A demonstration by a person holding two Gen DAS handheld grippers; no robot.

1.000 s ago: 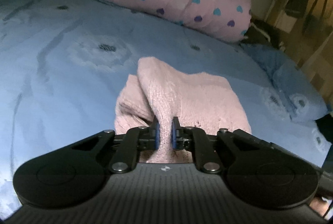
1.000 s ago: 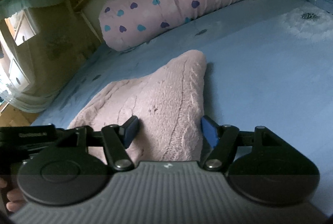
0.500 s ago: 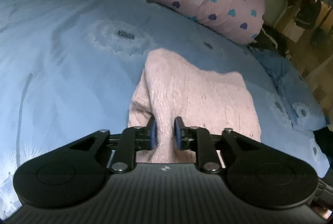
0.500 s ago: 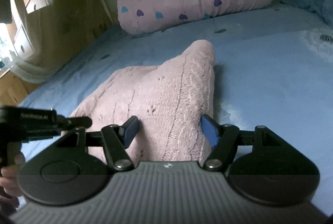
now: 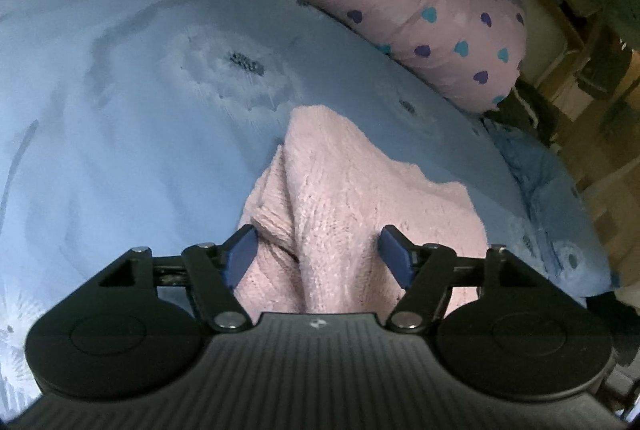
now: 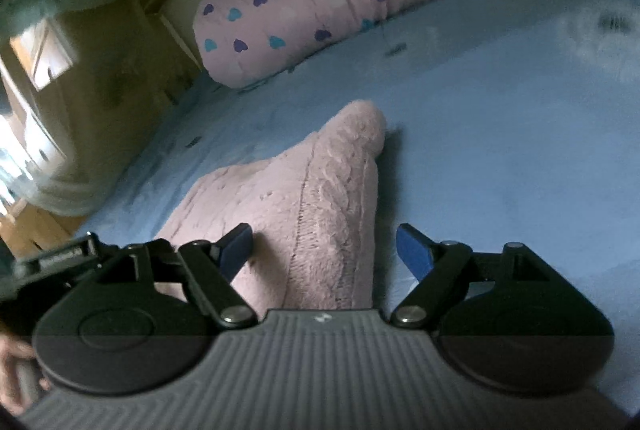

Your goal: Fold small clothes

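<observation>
A pink knitted garment (image 5: 360, 198) lies folded on the blue bed sheet (image 5: 120, 110), one corner pointing away from me. My left gripper (image 5: 318, 256) hangs low over its near edge. Its jaws are opening, and a raised fold of the knit lies loose between the blue pads without being pinched. In the right wrist view the same garment (image 6: 304, 190) runs between the fingers of my right gripper (image 6: 325, 252). Those jaws are opening too, and neither pad presses on the fabric. The left gripper's black body (image 6: 60, 258) shows at that view's left edge.
A rolled pink quilt with heart print (image 5: 400, 2) lies across the far end of the bed. A blue pillow (image 5: 560, 222) sits at the right edge. Wooden bed frame and furniture (image 6: 100, 70) stand past the bed. A hand (image 6: 16, 362) shows at lower left.
The left gripper, earlier shut on a fold of the pink garment, has spread its jaws and let it go. The right jaws have widened slightly. The garment has settled onto the sheet.
</observation>
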